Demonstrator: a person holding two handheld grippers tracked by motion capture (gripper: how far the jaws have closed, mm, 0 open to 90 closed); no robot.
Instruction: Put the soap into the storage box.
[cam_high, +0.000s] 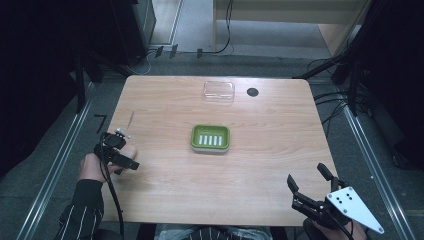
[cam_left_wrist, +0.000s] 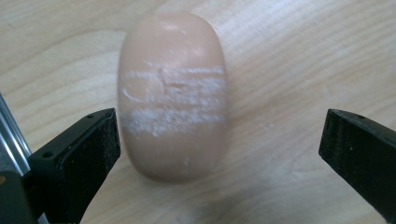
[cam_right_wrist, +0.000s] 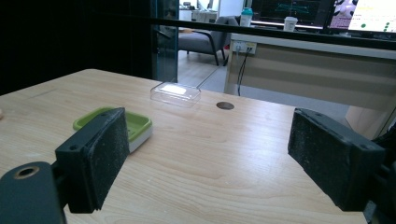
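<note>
Left gripper (cam_high: 121, 150): held over the left part of the counter (cam_high: 270, 165), its camera looking down on the wood. The fingers (cam_left_wrist: 74, 158) stand wide apart and grip nothing.
Soap bar (cam_left_wrist: 173, 93): a peach-coloured oval bar with whitish scuffed streaks across its middle, lying on the counter between the left fingers. It sits nearer the finger at the left of the left gripper view, close to that finger's tip, though whether they touch I cannot tell; the other finger (cam_left_wrist: 359, 149) is well apart from it. In the high view the bar shows as a small pale shape (cam_high: 129, 151) beside the gripper.
Right gripper (cam_high: 309, 181): at the counter's near right corner, a grey three-cornered plate on top. Its fingers (cam_right_wrist: 95, 154) are spread wide and hold nothing; bare wood lies between them.
Soap dish (cam_high: 210, 138): green, with white slotted ribs inside, near the middle of the counter. In the right gripper view it lies (cam_right_wrist: 135, 122) just beyond the finger at that view's left, partly hidden by it.
Clear lid (cam_high: 219, 92): a transparent plastic piece at the far side of the counter, well beyond both pairs of fingers, and ahead between the right fingers in the right gripper view (cam_right_wrist: 176, 93).
Round hole (cam_high: 252, 92): dark, in the counter just beside the clear lid.
</note>
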